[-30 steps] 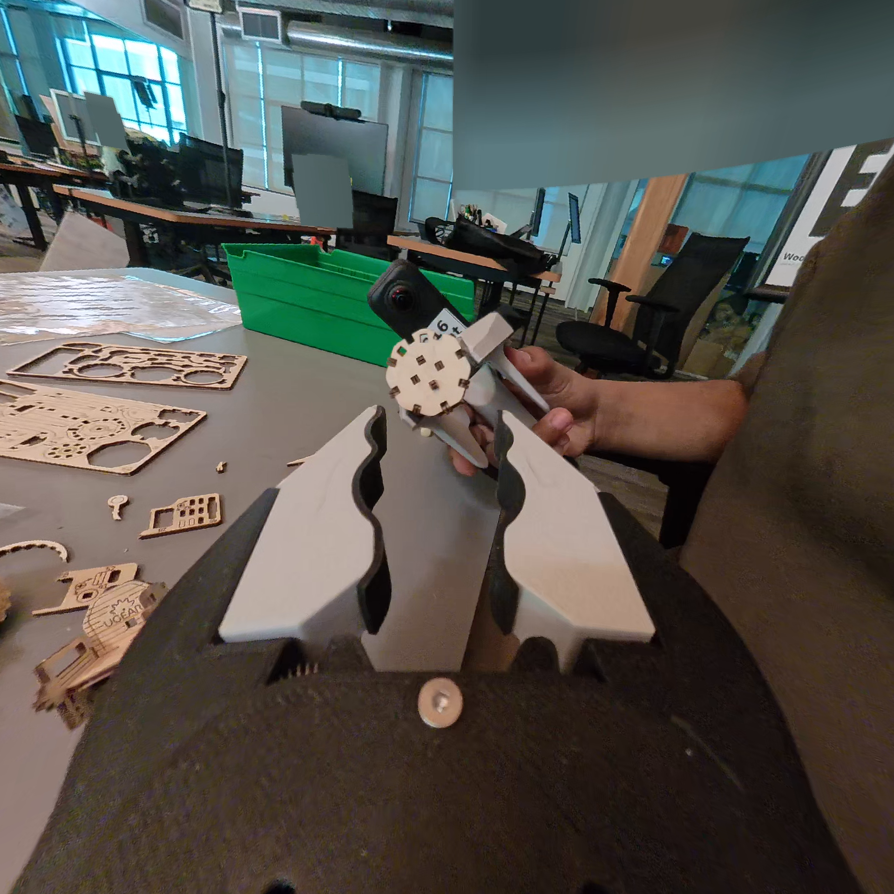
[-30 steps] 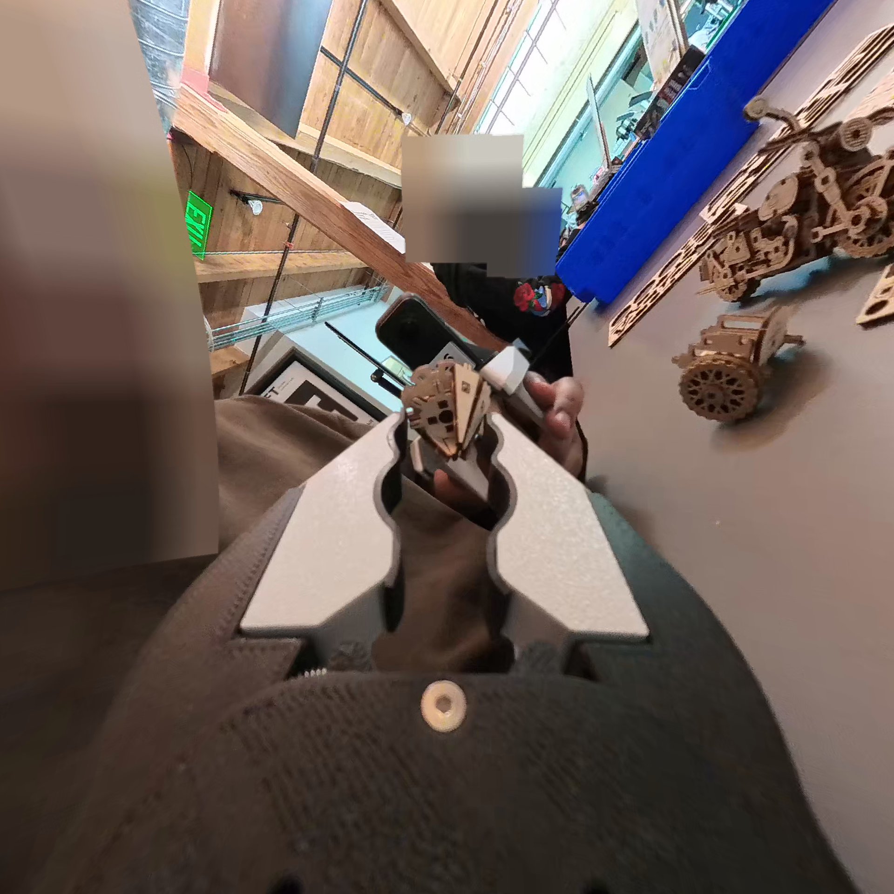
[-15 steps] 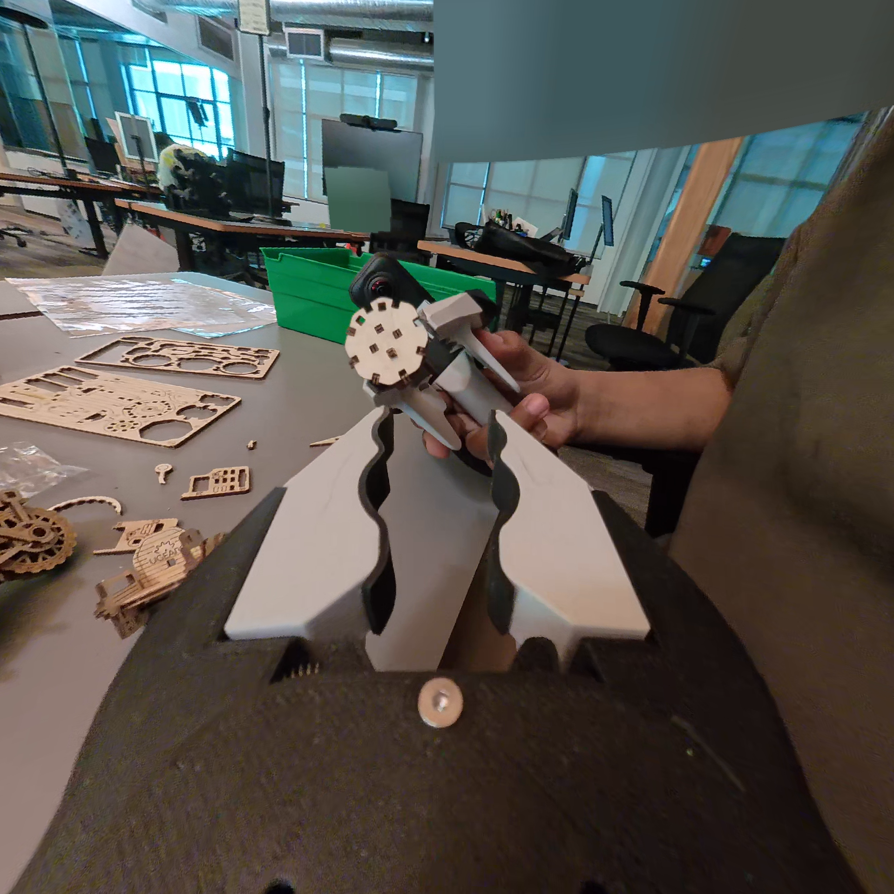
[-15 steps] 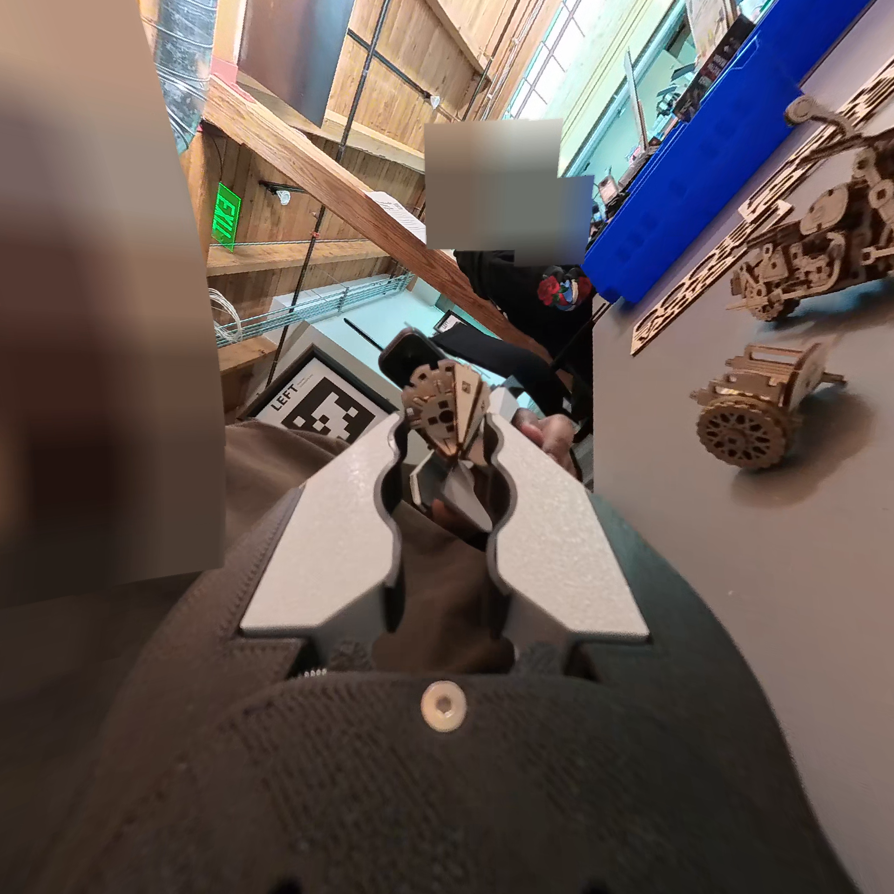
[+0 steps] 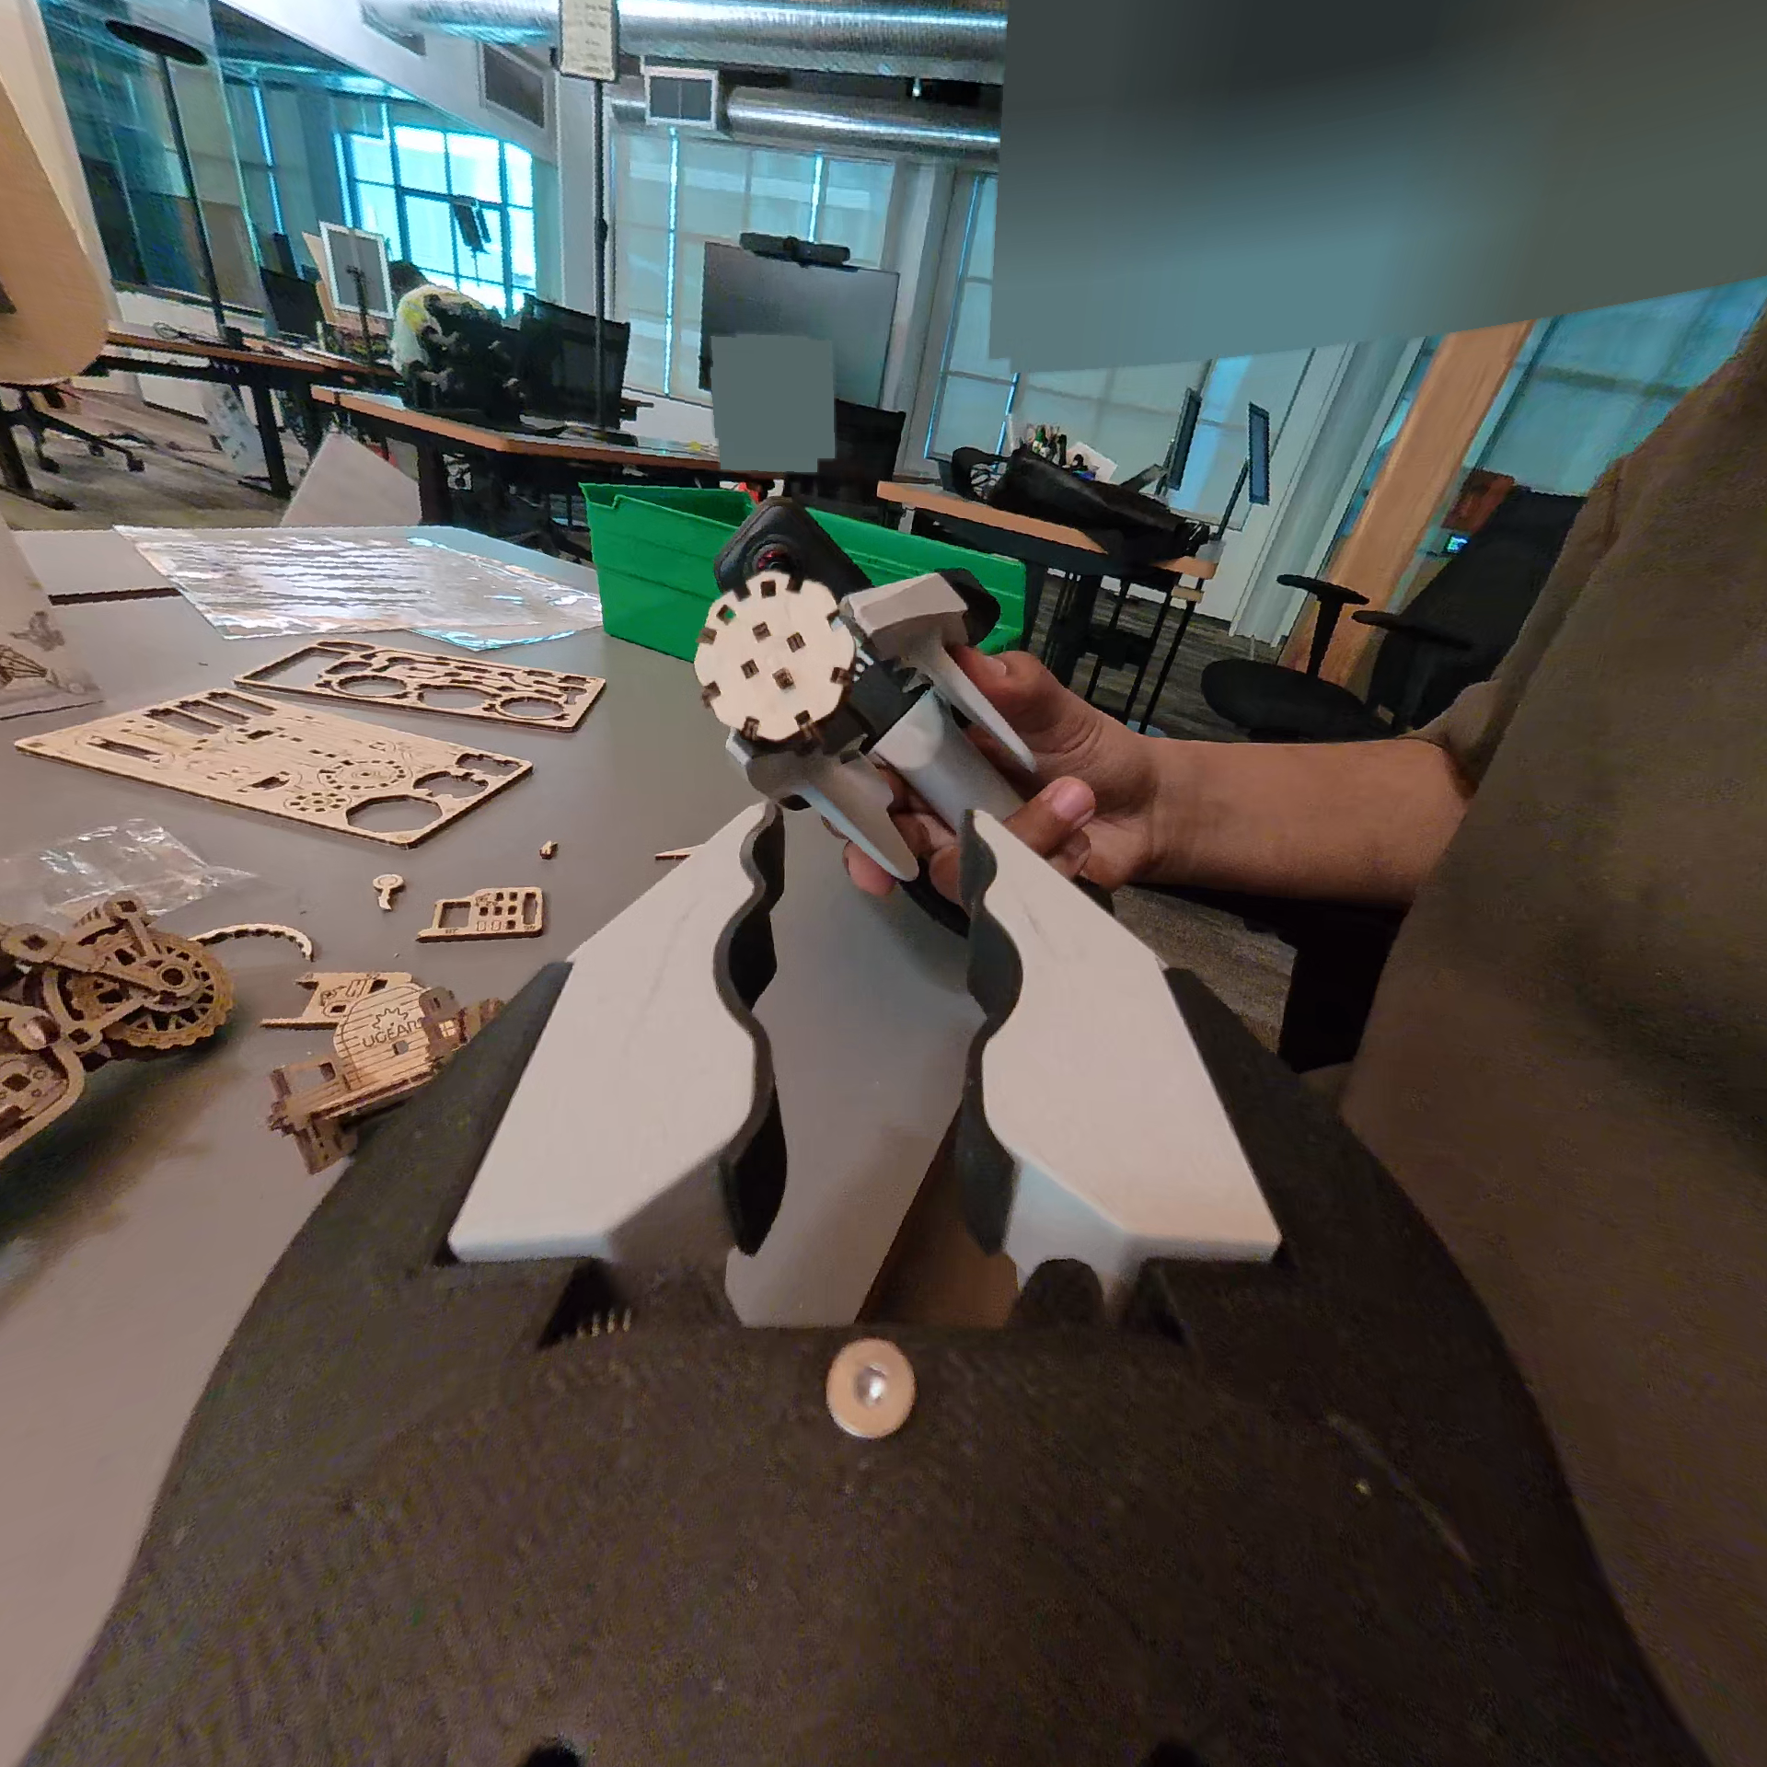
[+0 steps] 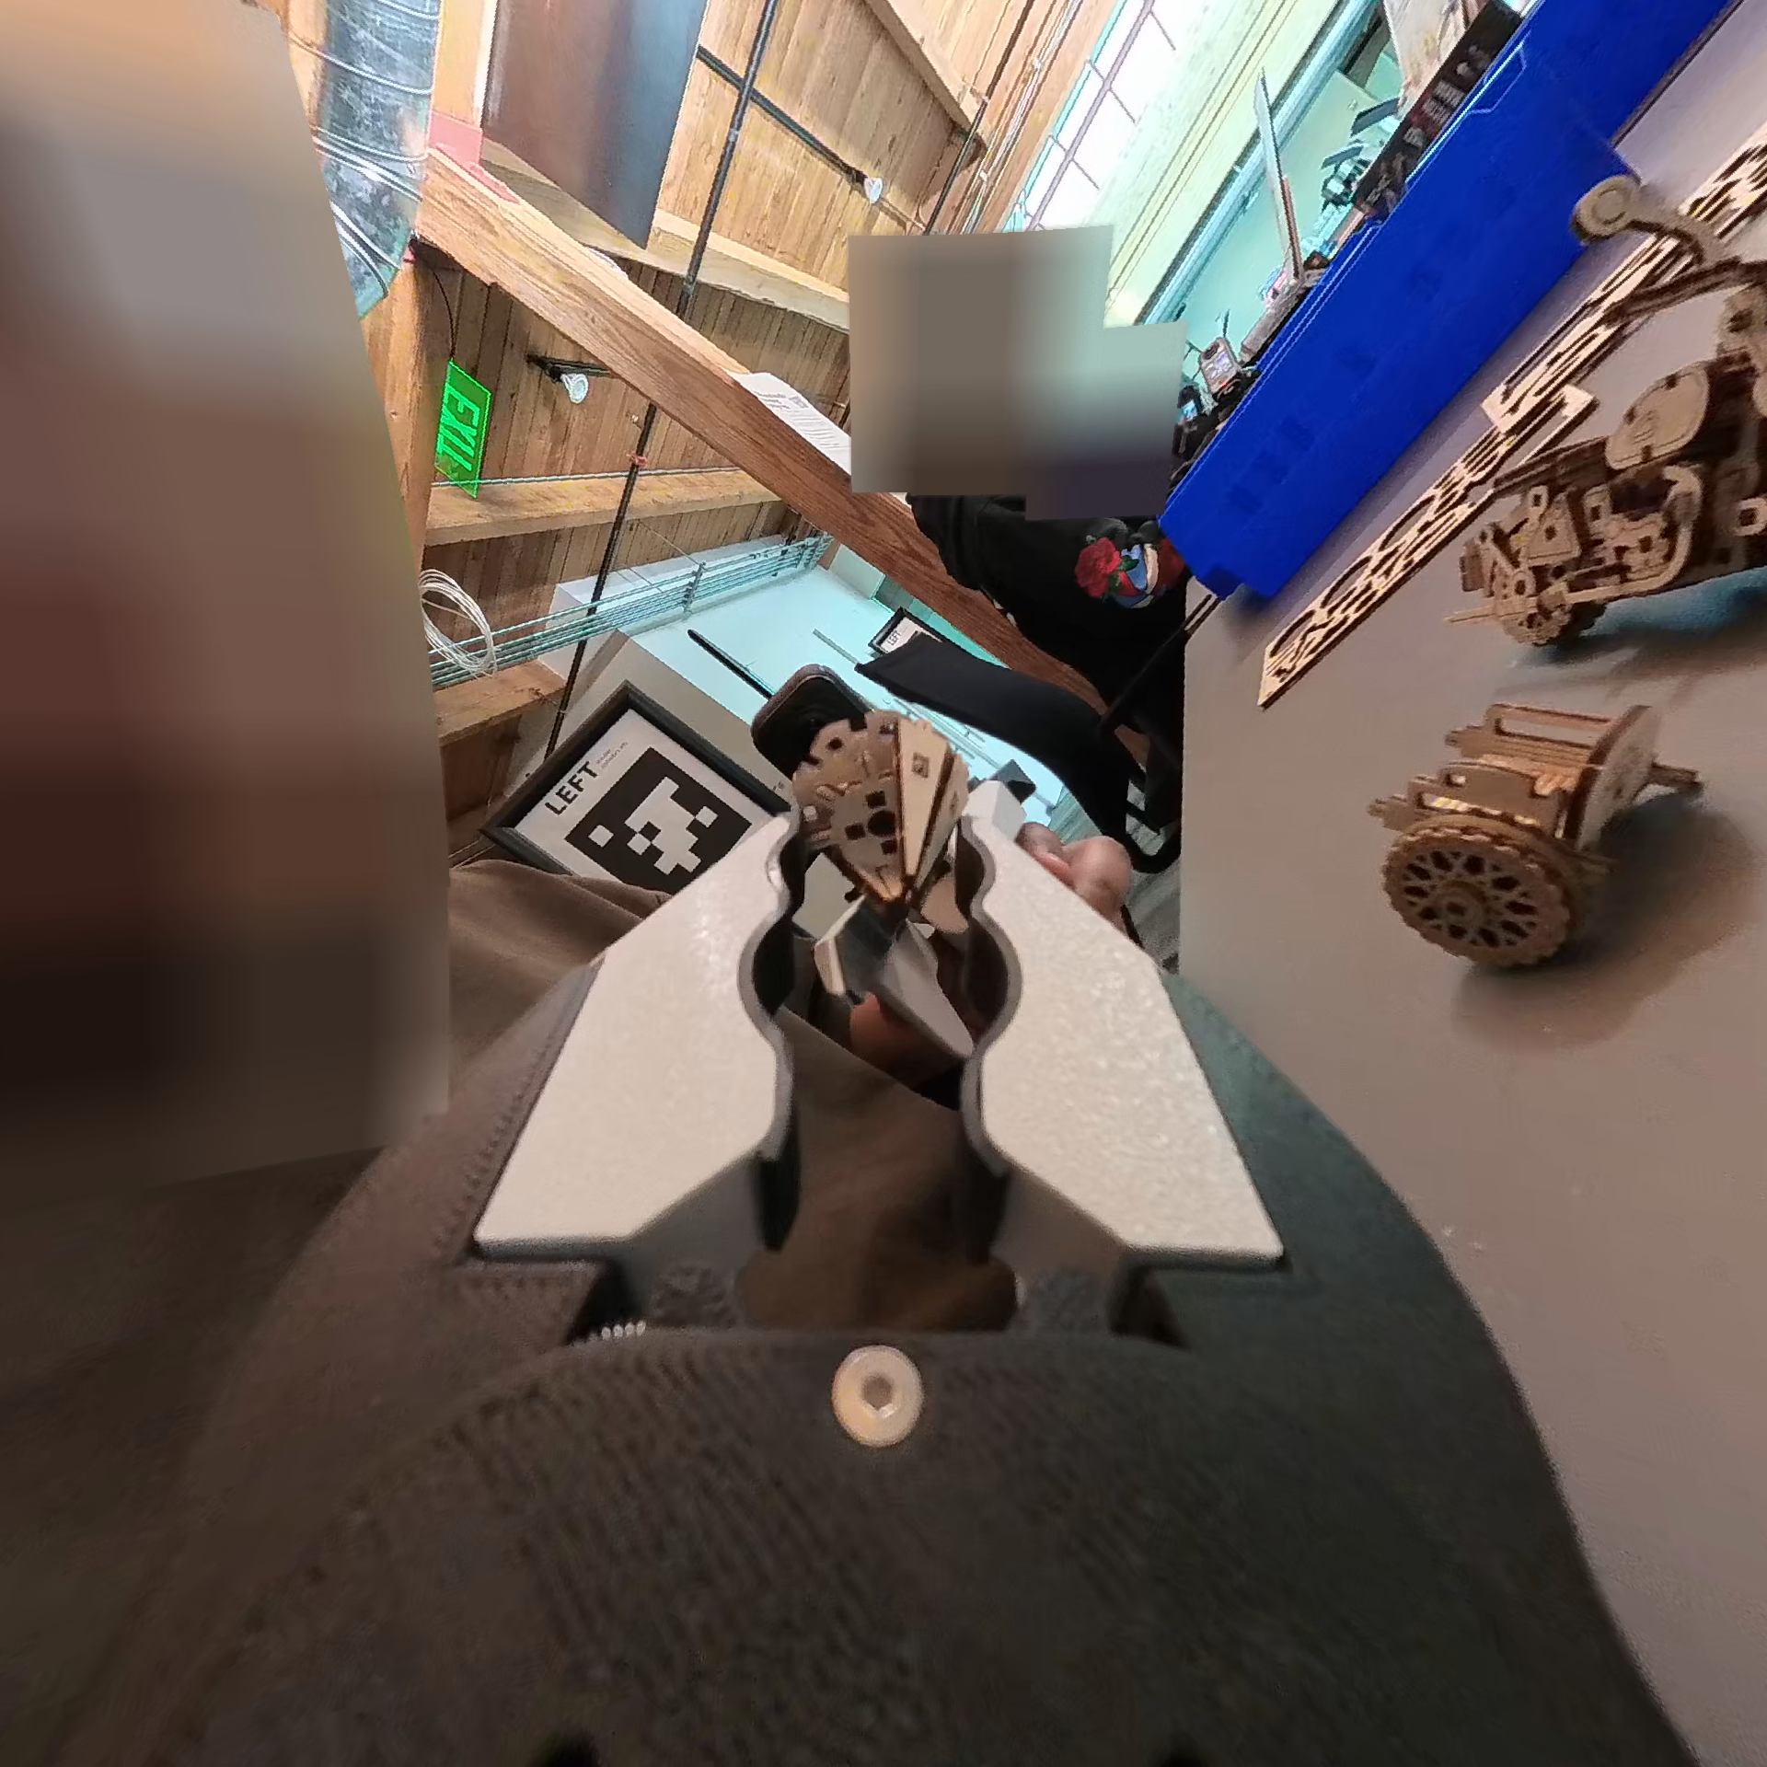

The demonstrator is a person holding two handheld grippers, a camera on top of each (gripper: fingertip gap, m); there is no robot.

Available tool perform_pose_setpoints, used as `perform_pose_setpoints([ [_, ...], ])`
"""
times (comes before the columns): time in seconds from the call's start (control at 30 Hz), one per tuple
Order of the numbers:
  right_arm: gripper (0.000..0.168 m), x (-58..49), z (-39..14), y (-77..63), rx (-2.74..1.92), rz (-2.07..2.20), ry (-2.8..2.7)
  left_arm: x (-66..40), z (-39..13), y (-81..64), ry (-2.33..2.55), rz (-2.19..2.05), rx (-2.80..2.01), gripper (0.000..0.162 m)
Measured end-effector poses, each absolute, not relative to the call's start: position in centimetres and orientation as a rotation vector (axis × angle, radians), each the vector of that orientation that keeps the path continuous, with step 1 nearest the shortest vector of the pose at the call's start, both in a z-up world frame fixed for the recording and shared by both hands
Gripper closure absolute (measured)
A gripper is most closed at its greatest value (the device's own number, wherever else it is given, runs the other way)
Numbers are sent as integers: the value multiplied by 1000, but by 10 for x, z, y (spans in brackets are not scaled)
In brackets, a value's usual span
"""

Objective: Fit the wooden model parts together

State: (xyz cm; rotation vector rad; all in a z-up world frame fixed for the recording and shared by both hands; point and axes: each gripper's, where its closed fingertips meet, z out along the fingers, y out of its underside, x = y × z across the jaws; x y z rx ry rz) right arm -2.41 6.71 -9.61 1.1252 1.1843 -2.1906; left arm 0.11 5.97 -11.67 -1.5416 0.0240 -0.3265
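Note:
My right gripper [image 6: 880, 841] is shut on a round wooden wheel part [image 6: 884, 798], a slotted disc with several thin plates stacked behind it. It is held up in the air. In the left wrist view the same disc [image 5: 773, 662] faces me at the tip of the right gripper [image 5: 861, 727], which a hand [image 5: 1042, 765] holds. My left gripper [image 5: 865, 832] is open and empty, just below and in front of the disc, not touching it. Its fingers [image 6: 889, 975] show behind the part in the right wrist view.
On the grey table [image 5: 612, 794] lie two punched wooden sheets [image 5: 277, 765], small loose parts [image 5: 488, 913], a small built model [image 5: 382, 1052] and a motorcycle model [image 5: 105, 994]. A green bin [image 5: 660, 574] stands behind. The right wrist view shows a blue bin [image 6: 1386, 363] and a wheeled cart model [image 6: 1520, 861]. Less than 4 cm separates the two grippers' tips. The motorcycle model [image 5: 105, 994] is about 15 cm from both grippers' fingertips.
In the left wrist view the right gripper and disc have shifted left and up, and more of the table's left side shows. The right gripper stays shut on the part.

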Motion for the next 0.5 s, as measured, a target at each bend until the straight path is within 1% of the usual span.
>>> perform_pose_setpoints([
  [0.07, 139, -25, -96, 68, 1136, -2198, 1189, -11, -120, 62, -32, -266, -1563, 127],
  [0.13, 139, -25, -97, 70, 1148, -2205, 1198, -36, -126, 62, -143, -142, -1600, 121],
  [0.17, 139, -26, -97, 70, 1152, -2208, 1200, -51, -131, 60, -215, -69, -1627, 118],
  [0.23, 139, -25, -97, 71, 1160, -2213, 1201, -75, -145, 58, -327, 34, -1703, 104],
  [0.27, 139, -25, -97, 71, 1164, -2214, 1201, -84, -155, 58, -372, 61, -1762, 103],
  [0.33, 139, -24, -98, 73, 1174, -2217, 1203, -92, -178, 63, -438, 39, -1903, 94],
  [0.4, 139, -21, -98, 75, 1185, -2227, 1198, -92, -194, 69, -489, -59, -2009, 90],
  [0.5, 139, -17, -98, 82, 1212, -2251, 1190, -92, -209, 75, -565, -187, -2093, 90],
])
